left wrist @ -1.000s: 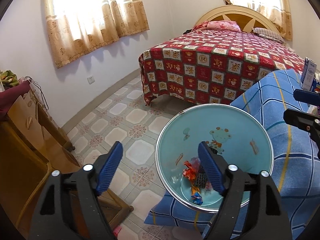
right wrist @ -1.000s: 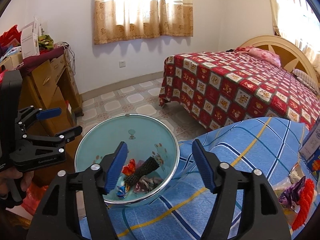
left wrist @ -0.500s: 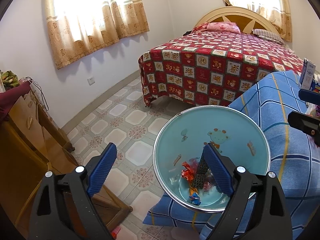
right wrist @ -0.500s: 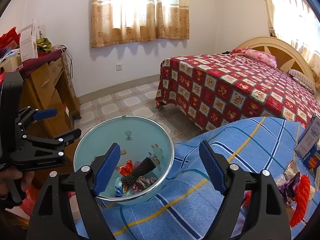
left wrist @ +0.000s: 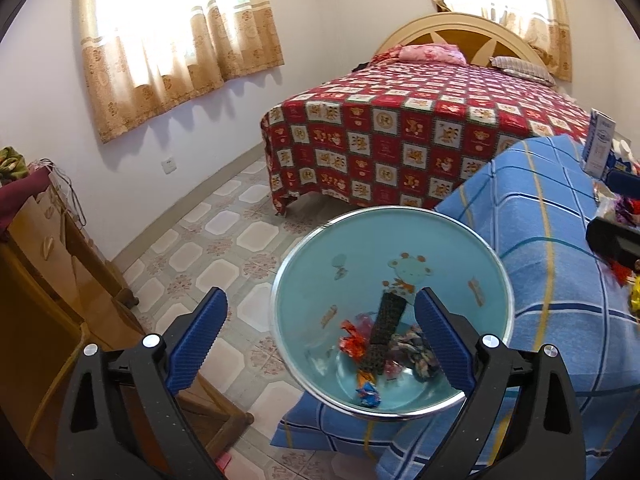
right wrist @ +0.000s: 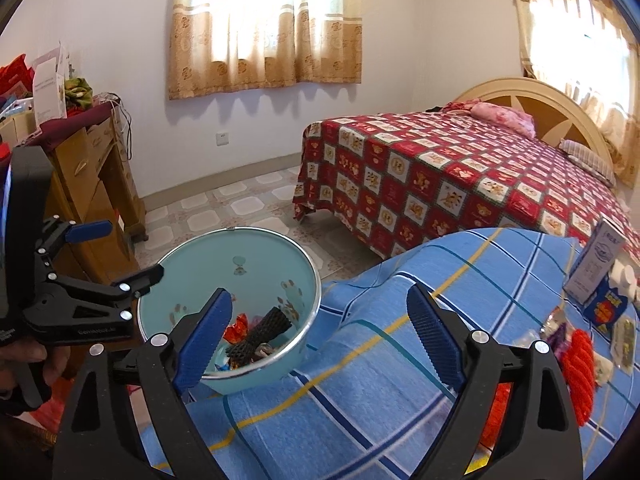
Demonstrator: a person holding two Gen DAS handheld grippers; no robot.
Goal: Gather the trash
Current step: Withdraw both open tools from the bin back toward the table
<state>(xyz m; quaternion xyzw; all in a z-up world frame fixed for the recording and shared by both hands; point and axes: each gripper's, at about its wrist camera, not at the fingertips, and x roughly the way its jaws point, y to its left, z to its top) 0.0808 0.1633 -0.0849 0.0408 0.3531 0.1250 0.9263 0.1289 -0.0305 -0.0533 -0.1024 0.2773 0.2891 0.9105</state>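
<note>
A light blue enamel basin sits at the corner of the blue checked cloth. It holds a black mesh sleeve, a red wrapper and other scraps. My left gripper is open and empty, above the basin's near left rim. My right gripper is open and empty, just right of the basin. More trash lies on the cloth at the right: a red net and a purple wrapper. The left gripper also shows in the right wrist view.
A white carton and a blue box stand on the cloth's far right. A wooden dresser stands at the left. A bed with a red checked cover lies behind, across tiled floor.
Both grippers have opened wider. The right gripper has swung to the right, away from the basin and toward the trash on the cloth.
</note>
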